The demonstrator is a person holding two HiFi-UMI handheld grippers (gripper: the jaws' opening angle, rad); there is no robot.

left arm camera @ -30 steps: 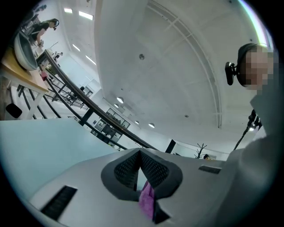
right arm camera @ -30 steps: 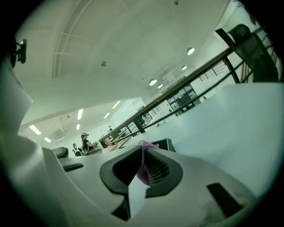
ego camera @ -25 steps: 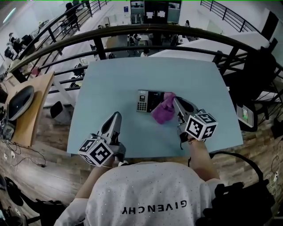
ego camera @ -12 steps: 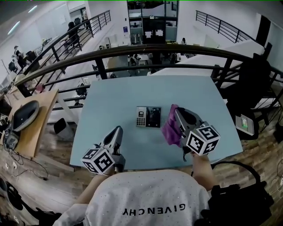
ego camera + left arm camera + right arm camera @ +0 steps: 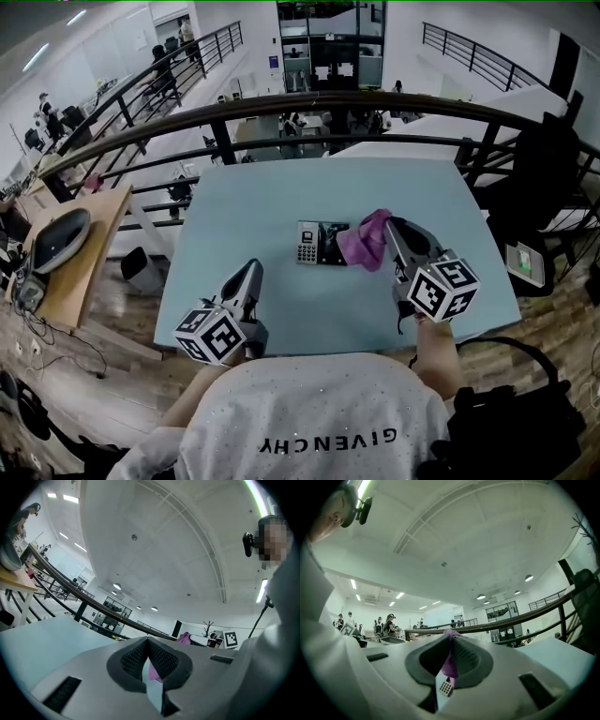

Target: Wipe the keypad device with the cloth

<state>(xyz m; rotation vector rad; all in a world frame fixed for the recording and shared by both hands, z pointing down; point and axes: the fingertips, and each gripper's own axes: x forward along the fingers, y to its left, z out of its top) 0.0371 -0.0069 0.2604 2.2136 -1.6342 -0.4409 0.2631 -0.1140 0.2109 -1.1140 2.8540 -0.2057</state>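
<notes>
One cloth (image 5: 364,240), pinched in right hand-held gripper (image 5: 450,641)

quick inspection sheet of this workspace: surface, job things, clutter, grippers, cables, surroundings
surface: light blue table, bare apart from the job's things
job's things: grey and black keypad device lies flat mid-table; purple cloth is bunched at its right end
clutter: nothing seen on the table
grippers: right gripper is shut on the purple cloth; left gripper is shut and empty, near the table's front edge, apart from the device
cables: black cables on the floor at left; none seen on the table
surroundings: black railing behind the table, wooden desk to the left, people on the floor beyond
</notes>
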